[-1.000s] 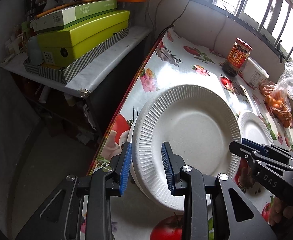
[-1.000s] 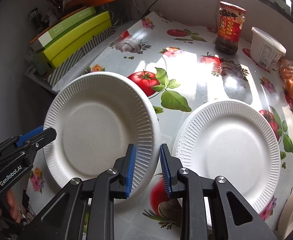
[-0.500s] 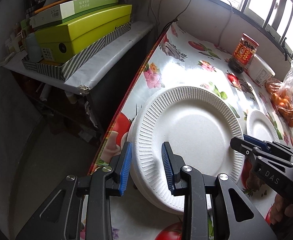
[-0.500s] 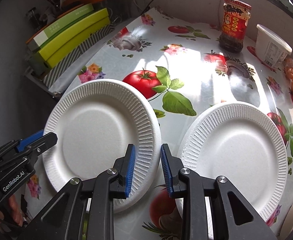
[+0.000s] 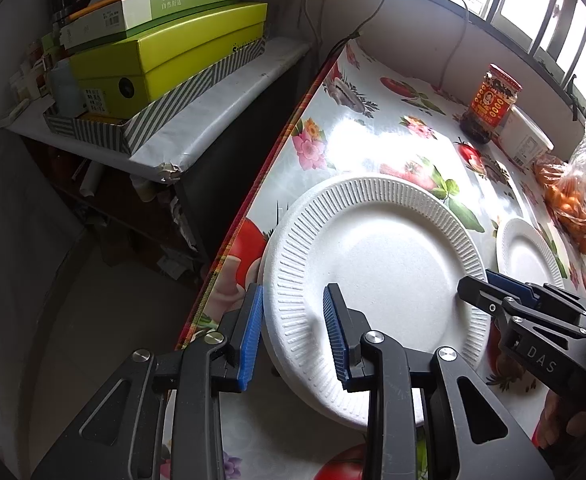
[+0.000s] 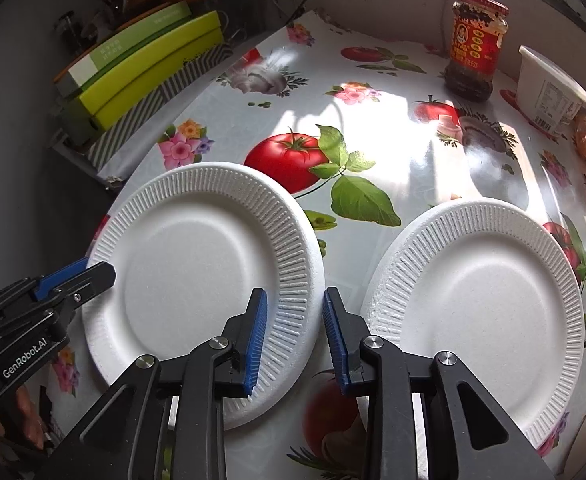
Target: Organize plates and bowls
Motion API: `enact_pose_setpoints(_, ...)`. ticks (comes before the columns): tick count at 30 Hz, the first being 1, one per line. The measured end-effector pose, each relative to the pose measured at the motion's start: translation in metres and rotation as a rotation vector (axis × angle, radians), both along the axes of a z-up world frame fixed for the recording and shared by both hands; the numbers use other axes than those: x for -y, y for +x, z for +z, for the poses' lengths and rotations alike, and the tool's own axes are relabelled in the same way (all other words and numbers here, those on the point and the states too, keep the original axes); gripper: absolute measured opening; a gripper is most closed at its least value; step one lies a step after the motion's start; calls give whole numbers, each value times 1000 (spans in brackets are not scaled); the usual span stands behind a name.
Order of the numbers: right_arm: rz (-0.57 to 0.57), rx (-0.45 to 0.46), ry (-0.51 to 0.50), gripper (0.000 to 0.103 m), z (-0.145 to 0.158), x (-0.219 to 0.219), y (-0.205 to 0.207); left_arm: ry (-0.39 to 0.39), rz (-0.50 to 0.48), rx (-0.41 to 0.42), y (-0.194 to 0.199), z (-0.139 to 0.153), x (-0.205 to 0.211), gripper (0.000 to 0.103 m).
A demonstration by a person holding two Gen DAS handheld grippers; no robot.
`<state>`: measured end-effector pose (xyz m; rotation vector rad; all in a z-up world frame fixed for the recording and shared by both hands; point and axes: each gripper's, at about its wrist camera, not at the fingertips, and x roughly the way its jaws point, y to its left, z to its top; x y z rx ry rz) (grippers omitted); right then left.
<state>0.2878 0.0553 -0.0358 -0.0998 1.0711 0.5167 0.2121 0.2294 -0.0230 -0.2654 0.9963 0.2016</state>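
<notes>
Left wrist view: left plate (image 5: 377, 264) lying atop plate stack at worktop (image 5: 357, 148) edge; left gripper (image 5: 293, 334) straddling its near rim, pads not pressing. Right gripper (image 6: 295, 336) straddling same plate's right rim, jaws slightly apart, gripping nothing. Second plate (image 6: 485, 300) lying flat just beside. Sauce jar (image 6: 475, 46), white tub (image 6: 549, 90) standing near wall

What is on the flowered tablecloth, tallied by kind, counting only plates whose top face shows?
White foam plates: 2, the left plate and the right plate
Red-labelled jar: 1
White tub: 1
Bag of oranges: 1
Total: 5
</notes>
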Motion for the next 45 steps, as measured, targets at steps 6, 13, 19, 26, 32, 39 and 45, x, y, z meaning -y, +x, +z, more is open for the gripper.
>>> enact_pose_setpoints(6, 6, 3, 9, 37, 1, 0, -1, -6, -2, 6, -1, 2, 0, 34)
enact_pose_setpoints(13, 6, 15, 17, 45, 5, 0, -4, -6, -5, 14, -3, 5, 1, 38)
enact_pose_setpoints(19, -3, 24, 23, 47, 9, 3, -6, -4, -7, 23, -5, 9, 3, 39)
enact_pose_setpoints(26, -10, 42, 32, 47, 18, 7, -12, 7, -10, 33, -11, 15, 9, 39)
enact_pose_setpoints(32, -22, 73, 40, 52, 29, 20, -23, -4, -36, 56, -19, 25, 19, 39)
enact_pose_setpoints(39, -86, 110, 62, 56, 43, 58, -37, -49, -104, 88, -24, 33, 40, 39)
enact_pose_setpoints(45, -153, 131, 44, 57, 52, 101, -47, -57, -165, 100, -21, 36, 66, 39)
